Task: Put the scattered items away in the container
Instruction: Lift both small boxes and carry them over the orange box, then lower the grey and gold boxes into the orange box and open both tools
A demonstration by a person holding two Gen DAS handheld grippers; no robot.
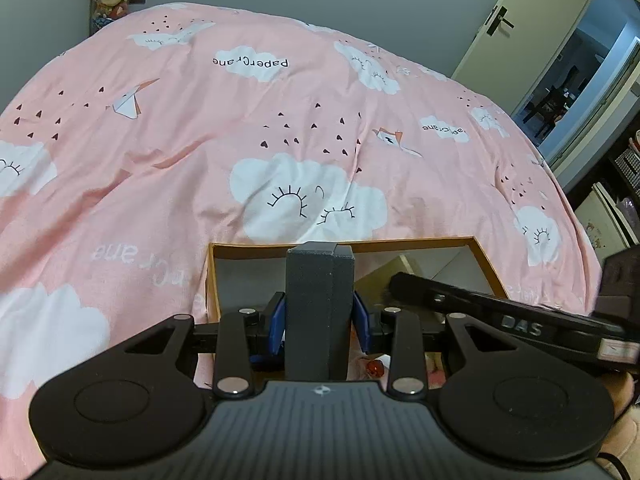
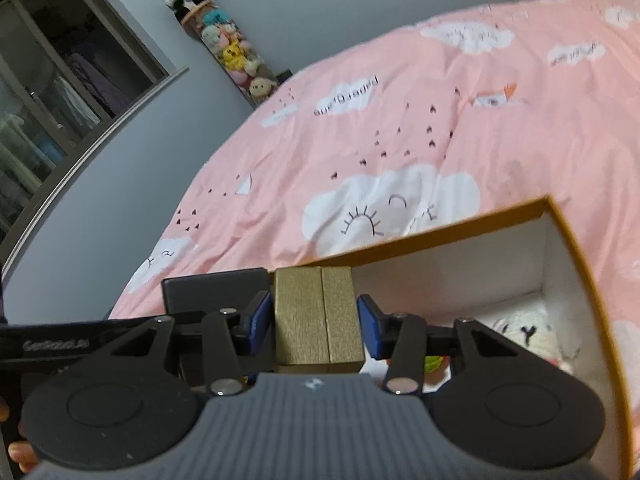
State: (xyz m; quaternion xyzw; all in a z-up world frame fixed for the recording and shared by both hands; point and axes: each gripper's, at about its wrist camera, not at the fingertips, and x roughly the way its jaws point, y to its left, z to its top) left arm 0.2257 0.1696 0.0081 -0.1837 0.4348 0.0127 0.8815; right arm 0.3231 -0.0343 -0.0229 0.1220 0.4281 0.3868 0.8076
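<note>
My left gripper (image 1: 320, 322) is shut on a dark grey box (image 1: 320, 284), upright between the blue pads. It hangs over the near-left part of the container (image 1: 400, 241), an orange-rimmed cardboard box with white inner walls that lies on the pink bed. My right gripper (image 2: 316, 322) is shut on a gold box (image 2: 316, 308) over the same container (image 2: 460, 268). The two grippers are side by side: the grey box (image 2: 212, 286) shows just left of the gold one. Inside the container lie a white plush toy (image 2: 528, 332), something green (image 2: 434, 364) and a small red item (image 1: 375, 368).
The pink cloud-print duvet (image 1: 280, 120) spreads all around the container. An open door (image 1: 532, 40) stands at the right of the bed. A column of plush toys (image 2: 236, 56) and a wardrobe with glass doors (image 2: 48, 80) line the wall on the left.
</note>
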